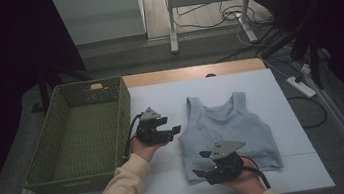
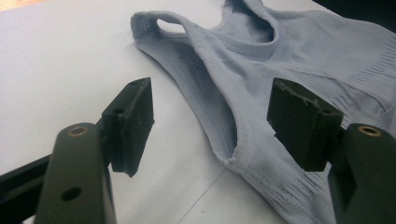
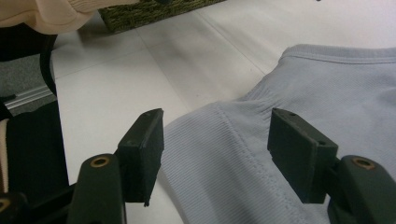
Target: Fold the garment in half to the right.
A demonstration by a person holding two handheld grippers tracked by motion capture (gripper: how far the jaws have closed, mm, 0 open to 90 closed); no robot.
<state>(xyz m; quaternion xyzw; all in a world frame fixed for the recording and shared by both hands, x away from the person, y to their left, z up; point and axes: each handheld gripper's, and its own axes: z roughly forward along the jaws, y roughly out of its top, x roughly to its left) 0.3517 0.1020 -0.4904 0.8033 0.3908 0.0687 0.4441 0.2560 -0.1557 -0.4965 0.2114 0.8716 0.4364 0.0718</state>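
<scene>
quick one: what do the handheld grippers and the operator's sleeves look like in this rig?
Both are black two-jaw units, the left gripper and the right gripper, each topped by a grey three-cornered plate and trailing a black cable. In the gripper views the jaws are blocky dark pads on arms with brass-coloured rivets. The person wears cream long sleeves.

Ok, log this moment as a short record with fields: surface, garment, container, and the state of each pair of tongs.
surface: white table top
garment: pale blue tank top, lying flat, straps away from the person
container: green woven basket, nothing visible in it, on the left of the table
left tongs: open, at the top's armhole edge, gripping nothing
right tongs: open, at the top's bottom hem corner, gripping nothing
</scene>
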